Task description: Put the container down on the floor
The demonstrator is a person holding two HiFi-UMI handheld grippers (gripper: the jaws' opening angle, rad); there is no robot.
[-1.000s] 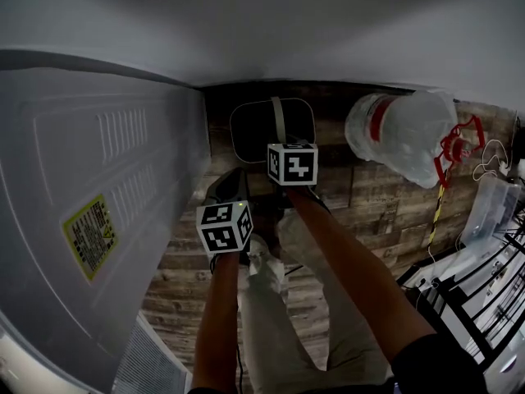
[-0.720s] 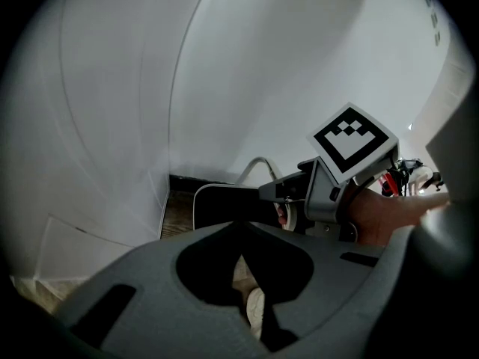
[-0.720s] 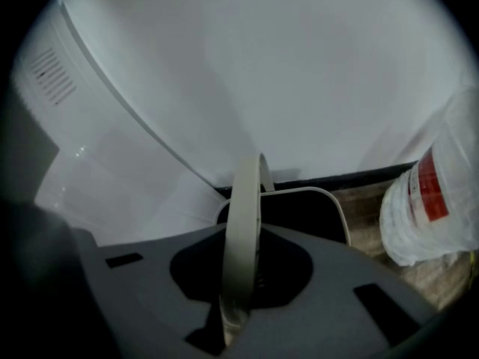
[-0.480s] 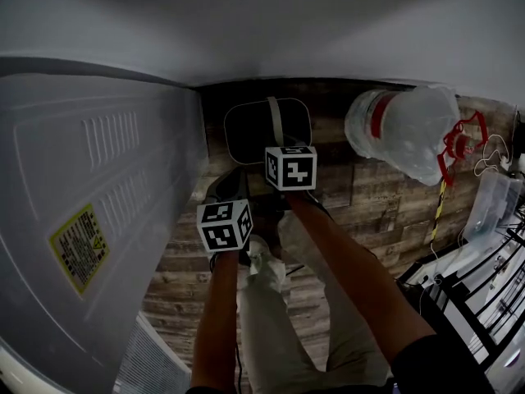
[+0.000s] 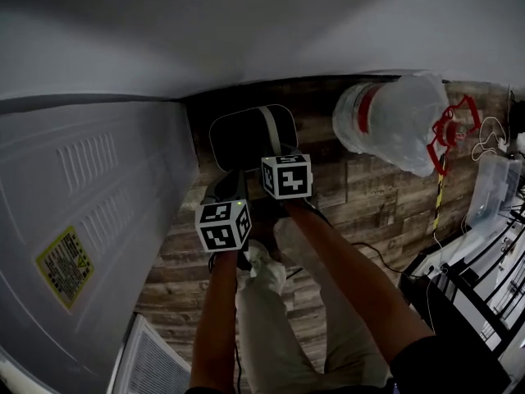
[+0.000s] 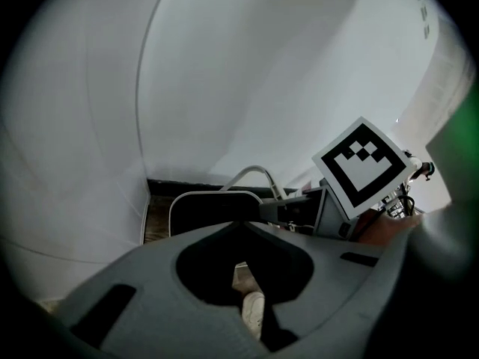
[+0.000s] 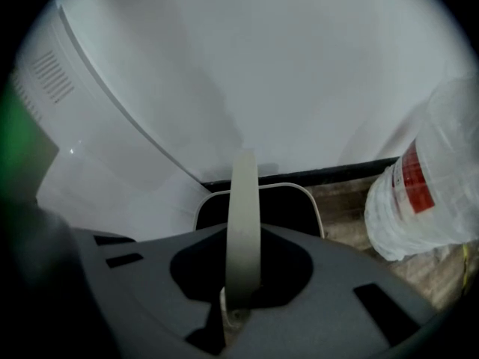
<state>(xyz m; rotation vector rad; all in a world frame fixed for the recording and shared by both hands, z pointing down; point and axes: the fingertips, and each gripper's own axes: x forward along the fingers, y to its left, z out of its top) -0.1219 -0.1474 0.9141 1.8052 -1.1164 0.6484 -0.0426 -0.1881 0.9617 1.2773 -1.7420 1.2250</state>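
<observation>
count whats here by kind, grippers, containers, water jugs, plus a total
grippers: 2, the left gripper and the right gripper
container: 1
water jug: 1
total: 4

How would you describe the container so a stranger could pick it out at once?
Beside the big white appliance, at the wall end of the wood floor, is a dark rounded-square container with a pale rim. Unlike the clear red-labelled water bottle to its right, it has a pale handle arching over it, clamped in the right gripper.
</observation>
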